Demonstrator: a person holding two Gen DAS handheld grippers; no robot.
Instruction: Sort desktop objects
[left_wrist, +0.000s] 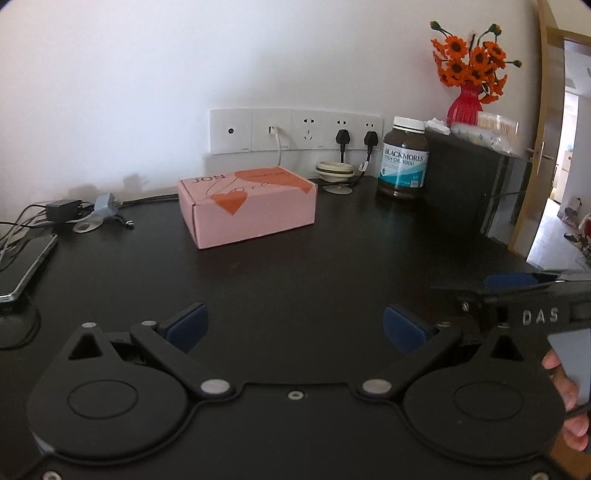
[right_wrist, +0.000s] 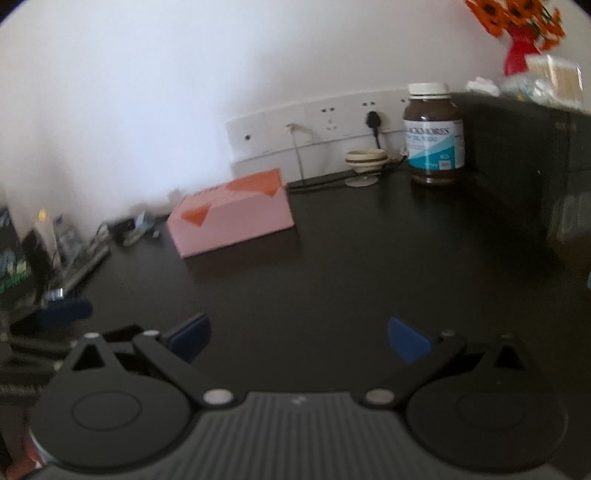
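Note:
A pink cardboard box (left_wrist: 247, 206) with orange tape lies on the black desk (left_wrist: 332, 266), ahead of both grippers; it also shows in the right wrist view (right_wrist: 231, 218). A brown Blackmores fish oil bottle (left_wrist: 404, 158) with a white lid stands at the back right, also in the right wrist view (right_wrist: 432, 136). My left gripper (left_wrist: 295, 326) is open and empty, low over the desk. My right gripper (right_wrist: 299, 338) is open and empty; it also shows at the right edge of the left wrist view (left_wrist: 517, 288).
A wall socket strip (left_wrist: 295, 129) with plugs runs along the back. A cream suction holder (left_wrist: 336, 175) sits below it. A phone (left_wrist: 22, 266), a charger and cables (left_wrist: 66, 212) lie at left. A tall black box (left_wrist: 469, 177) with a red vase of orange flowers (left_wrist: 467, 85) stands at right.

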